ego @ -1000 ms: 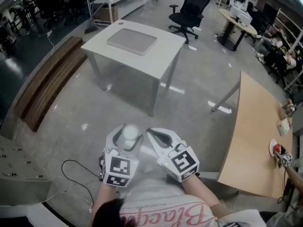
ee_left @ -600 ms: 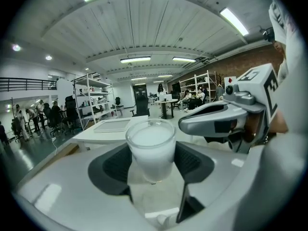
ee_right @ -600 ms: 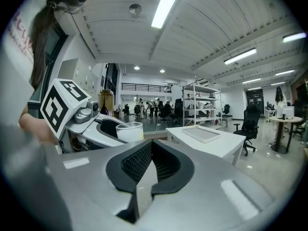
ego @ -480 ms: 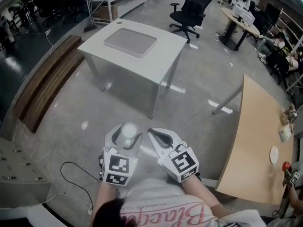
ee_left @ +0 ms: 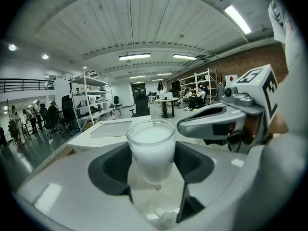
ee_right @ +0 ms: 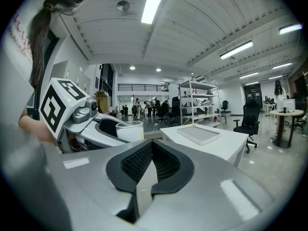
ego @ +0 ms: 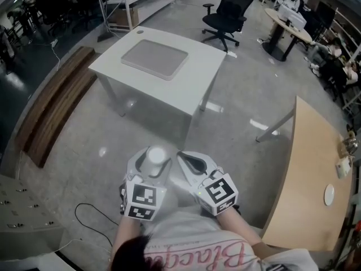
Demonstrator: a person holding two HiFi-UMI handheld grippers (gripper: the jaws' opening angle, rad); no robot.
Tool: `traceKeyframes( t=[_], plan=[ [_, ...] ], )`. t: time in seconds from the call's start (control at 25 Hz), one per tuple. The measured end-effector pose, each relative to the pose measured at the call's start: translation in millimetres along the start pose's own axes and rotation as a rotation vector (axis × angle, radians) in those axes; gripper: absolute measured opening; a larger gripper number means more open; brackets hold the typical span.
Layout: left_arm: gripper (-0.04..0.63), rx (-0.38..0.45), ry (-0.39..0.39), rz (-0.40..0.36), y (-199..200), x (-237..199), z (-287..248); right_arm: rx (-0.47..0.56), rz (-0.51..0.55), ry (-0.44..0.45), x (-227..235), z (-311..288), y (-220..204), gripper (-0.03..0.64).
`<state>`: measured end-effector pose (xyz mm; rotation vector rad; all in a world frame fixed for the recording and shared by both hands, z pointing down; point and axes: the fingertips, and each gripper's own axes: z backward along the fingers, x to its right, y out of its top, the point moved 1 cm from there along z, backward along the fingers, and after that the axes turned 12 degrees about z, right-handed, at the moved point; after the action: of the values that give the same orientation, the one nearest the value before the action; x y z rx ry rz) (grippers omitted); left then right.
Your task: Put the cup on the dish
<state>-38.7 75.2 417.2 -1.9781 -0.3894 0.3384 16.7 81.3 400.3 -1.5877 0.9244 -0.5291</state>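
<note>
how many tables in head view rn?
3: white table ahead bearing a tray, wooden table at right, round table at far top right. More may hide in the background.

white table (ego: pixel 192 86) | grey tray (ego: pixel 155 59) on it | 1 black chair (ego: pixel 225 13) beyond | wooden bench (ego: pixel 53 103) left

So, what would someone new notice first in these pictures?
The frosted white cup catches the eye first, held upright between the jaws of the left hand-held gripper, low in the head view. Ahead on the grey floor stands a white square table with a flat grey square tray lying on it, and a black office chair is beyond that.
</note>
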Motion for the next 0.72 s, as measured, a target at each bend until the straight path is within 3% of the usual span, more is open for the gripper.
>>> traceKeyframes(
  t=[0.72],
  plan=[
    [0.267,-0.015,-0.065,-0.011,67.0,-92.9,-113.5,-0.02,-0.05,-0.082,113.2,-115.5,18.0,0.0]
  ],
)
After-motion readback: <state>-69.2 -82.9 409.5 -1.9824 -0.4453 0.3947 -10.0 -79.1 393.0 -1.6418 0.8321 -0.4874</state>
